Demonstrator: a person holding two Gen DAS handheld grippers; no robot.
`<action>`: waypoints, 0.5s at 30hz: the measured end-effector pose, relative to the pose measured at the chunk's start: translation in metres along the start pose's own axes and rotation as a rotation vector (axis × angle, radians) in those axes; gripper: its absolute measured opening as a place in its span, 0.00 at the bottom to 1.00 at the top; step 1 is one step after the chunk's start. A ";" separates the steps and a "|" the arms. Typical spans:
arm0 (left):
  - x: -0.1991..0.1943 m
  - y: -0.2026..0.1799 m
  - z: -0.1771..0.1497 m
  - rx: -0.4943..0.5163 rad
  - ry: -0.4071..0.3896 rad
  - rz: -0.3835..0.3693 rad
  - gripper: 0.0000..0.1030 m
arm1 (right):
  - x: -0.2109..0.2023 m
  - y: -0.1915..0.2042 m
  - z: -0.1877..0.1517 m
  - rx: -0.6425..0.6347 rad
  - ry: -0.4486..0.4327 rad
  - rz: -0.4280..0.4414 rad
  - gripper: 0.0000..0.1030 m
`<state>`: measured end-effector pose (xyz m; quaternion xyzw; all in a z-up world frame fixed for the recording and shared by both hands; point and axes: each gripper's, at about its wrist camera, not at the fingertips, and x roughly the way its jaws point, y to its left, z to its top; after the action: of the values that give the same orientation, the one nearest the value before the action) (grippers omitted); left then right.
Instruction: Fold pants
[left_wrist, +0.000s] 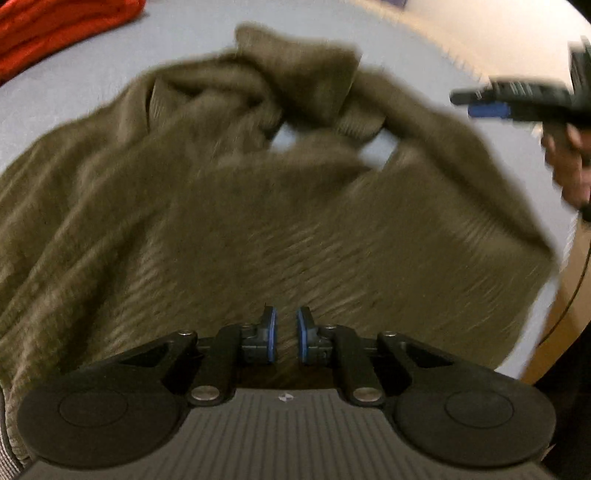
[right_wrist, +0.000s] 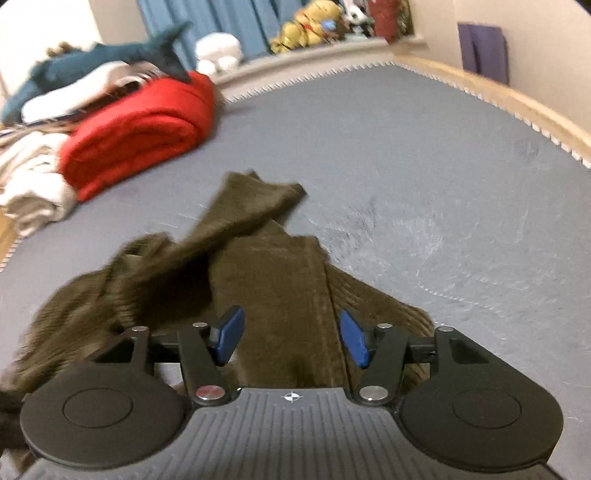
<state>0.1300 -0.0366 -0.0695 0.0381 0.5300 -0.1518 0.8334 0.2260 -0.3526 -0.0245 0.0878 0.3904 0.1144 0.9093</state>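
Olive-brown corduroy pants (left_wrist: 229, 206) lie rumpled on a grey-blue bed surface (left_wrist: 66, 88), the legs twisted at the far end. My left gripper (left_wrist: 286, 334) is over the near, wide part of the pants, its blue pads close together with a narrow gap and nothing clearly between them. My right gripper (right_wrist: 291, 338) is open above the pants (right_wrist: 266, 273), with cloth below its fingers. The right gripper also shows in the left wrist view (left_wrist: 491, 107) at the far right, beyond the pants' edge. Both views are motion-blurred.
A folded red blanket (right_wrist: 136, 133) lies at the far left of the bed, also in the left wrist view (left_wrist: 55, 29). A plush shark (right_wrist: 110, 55), pale bedding (right_wrist: 33, 177) and stuffed toys (right_wrist: 314, 26) sit behind it. A wooden bed edge (right_wrist: 517, 99) runs along the right.
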 end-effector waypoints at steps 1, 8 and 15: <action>0.004 0.000 -0.003 0.014 -0.003 -0.001 0.13 | 0.020 -0.002 0.000 0.011 0.046 -0.024 0.59; 0.004 0.006 -0.003 0.057 -0.004 -0.019 0.15 | 0.070 -0.005 -0.004 0.003 0.115 -0.053 0.63; 0.004 0.003 0.002 0.080 -0.007 -0.027 0.16 | 0.080 0.004 0.002 -0.025 0.123 0.021 0.34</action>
<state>0.1339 -0.0354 -0.0729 0.0634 0.5210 -0.1843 0.8310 0.2808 -0.3267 -0.0775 0.0734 0.4430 0.1337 0.8835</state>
